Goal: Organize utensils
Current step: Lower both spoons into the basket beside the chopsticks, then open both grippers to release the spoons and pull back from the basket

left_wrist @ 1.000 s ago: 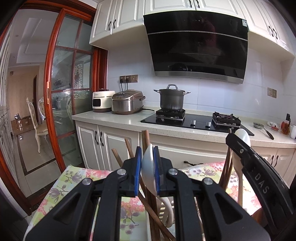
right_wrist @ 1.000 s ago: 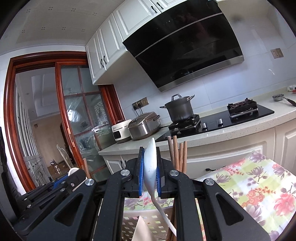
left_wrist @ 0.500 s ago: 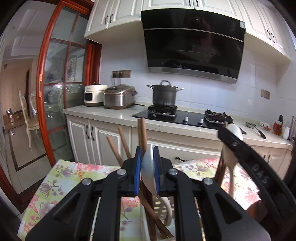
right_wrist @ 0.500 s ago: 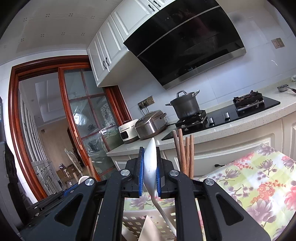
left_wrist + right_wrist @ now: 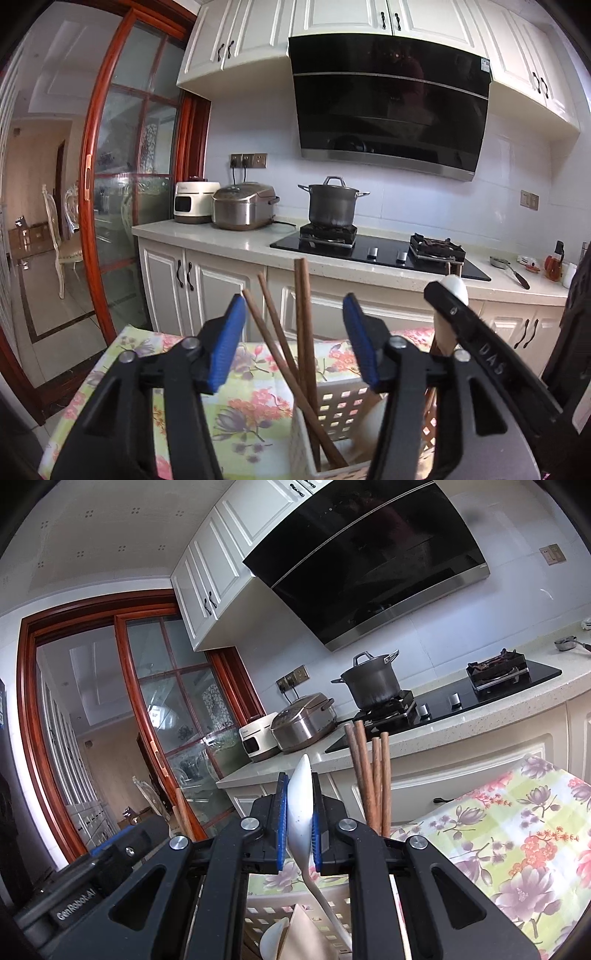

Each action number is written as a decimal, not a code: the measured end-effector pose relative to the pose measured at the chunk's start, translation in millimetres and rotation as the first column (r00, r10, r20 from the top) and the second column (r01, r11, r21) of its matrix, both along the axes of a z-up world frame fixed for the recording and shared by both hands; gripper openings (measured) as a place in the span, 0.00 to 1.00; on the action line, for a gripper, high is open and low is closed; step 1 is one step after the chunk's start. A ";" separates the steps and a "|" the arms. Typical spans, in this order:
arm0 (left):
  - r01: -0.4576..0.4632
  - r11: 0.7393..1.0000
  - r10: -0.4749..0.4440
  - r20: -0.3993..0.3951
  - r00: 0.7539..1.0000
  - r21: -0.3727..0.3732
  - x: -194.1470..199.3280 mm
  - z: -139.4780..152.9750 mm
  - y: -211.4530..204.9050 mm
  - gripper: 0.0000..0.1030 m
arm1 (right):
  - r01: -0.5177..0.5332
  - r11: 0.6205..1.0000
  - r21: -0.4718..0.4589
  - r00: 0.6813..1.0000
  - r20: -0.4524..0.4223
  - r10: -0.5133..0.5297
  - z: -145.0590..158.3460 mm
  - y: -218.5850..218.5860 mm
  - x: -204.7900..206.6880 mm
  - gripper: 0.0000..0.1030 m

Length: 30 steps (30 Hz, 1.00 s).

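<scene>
My left gripper (image 5: 293, 334) is open and empty above a white perforated utensil basket (image 5: 338, 400). Several brown wooden chopsticks (image 5: 301, 332) stand in the basket between its blue pads. A white spoon (image 5: 373, 417) lies low in the basket beside them. My right gripper (image 5: 298, 825) is shut on a second white spoon (image 5: 300, 808), held upright over the basket (image 5: 280, 912). That spoon's tip (image 5: 455, 286) shows behind the right gripper's black finger in the left wrist view. More chopsticks (image 5: 371, 775) stand to the right of it.
The basket sits on a floral tablecloth (image 5: 255, 402) (image 5: 517, 838). Behind is a kitchen counter (image 5: 229, 236) with rice cookers (image 5: 243, 206), a pot (image 5: 334, 203) on the black hob and white cabinets. A red-framed glass door (image 5: 122, 192) is at left.
My left gripper has opened and let go of its white spoon, which now rests down in the basket. My right gripper still holds its spoon, tilted slightly more upward.
</scene>
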<state>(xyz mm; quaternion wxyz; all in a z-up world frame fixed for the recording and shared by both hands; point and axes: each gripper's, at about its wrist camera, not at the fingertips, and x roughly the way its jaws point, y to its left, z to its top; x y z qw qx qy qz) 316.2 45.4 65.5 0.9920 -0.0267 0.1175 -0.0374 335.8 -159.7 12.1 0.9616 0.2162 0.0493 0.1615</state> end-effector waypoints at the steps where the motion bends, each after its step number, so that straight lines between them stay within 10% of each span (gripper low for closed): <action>1: -0.005 1.000 0.005 -0.001 1.000 -0.002 -0.9 0.8 1.8 0.55 | -0.003 1.000 -0.003 1.000 0.005 0.003 -0.3 1.8 -1.1 0.12; 30: -0.043 0.999 0.043 -0.021 0.999 -0.006 -20.2 3.7 12.1 0.70 | -0.015 1.000 -0.004 1.000 -0.005 0.015 -2.3 3.5 -17.9 0.17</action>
